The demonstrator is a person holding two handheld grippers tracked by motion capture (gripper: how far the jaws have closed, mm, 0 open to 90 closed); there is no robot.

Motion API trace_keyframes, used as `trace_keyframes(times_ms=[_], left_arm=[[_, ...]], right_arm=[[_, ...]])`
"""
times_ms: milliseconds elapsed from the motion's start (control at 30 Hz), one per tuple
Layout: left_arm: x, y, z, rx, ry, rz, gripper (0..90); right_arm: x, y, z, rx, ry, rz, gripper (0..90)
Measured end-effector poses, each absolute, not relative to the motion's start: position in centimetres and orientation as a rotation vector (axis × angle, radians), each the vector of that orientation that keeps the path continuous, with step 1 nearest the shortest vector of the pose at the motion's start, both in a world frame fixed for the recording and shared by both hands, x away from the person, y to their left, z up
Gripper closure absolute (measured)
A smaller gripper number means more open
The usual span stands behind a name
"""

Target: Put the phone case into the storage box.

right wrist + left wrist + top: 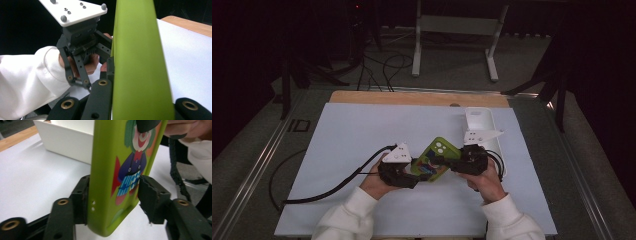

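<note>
Lime-green phone case (pixel 435 159) with clown print, clamped between both tools (pixel 412 172) (pixel 455 162).

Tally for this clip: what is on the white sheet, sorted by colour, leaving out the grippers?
Green: 1, the lime-green phone case with a clown picture
White: 1, the white rectangular plastic bin
Total: 2

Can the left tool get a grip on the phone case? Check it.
Probably yes. The phone case already stands between the left tool's pads, one pad on each side, with nothing in the way, while the right tool holds its other end.
</note>
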State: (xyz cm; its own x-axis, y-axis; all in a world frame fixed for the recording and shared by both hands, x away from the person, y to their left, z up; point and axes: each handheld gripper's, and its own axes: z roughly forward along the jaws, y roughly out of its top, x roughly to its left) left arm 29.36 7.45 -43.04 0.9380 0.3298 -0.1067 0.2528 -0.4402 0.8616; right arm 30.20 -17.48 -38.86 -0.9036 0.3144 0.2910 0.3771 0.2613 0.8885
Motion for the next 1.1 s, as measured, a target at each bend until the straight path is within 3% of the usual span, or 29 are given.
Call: trace_keyframes(times_ms=[300,533,733,900,1100], left_arm=[[29.2,7.4,-43.2,2.063,0.366,0.075,65.5],[29.2,7.4,-43.5,2.063,0.355,0.062,76.9],[28.9,7.3,-43.4,2.053,0.354,0.097,77.3],[29.0,7.4,-43.2,2.054,0.376,0.139,77.4],[29.0,7.4,-43.2,2.044,0.400,0.169,77.4]], right_arm=[[30.2,-18.1,-39.0,-0.653,-2.442,-1.753,87.4],[30.3,-18.3,-39.0,-0.625,-2.430,-1.763,77.4],[30.4,-18.4,-39.2,-0.678,-2.440,-1.777,54.7],[30.4,-18.4,-39.6,-0.788,-2.472,-1.778,30.5],[30.4,-18.6,-39.7,-0.896,-2.505,-1.791,13.9]])
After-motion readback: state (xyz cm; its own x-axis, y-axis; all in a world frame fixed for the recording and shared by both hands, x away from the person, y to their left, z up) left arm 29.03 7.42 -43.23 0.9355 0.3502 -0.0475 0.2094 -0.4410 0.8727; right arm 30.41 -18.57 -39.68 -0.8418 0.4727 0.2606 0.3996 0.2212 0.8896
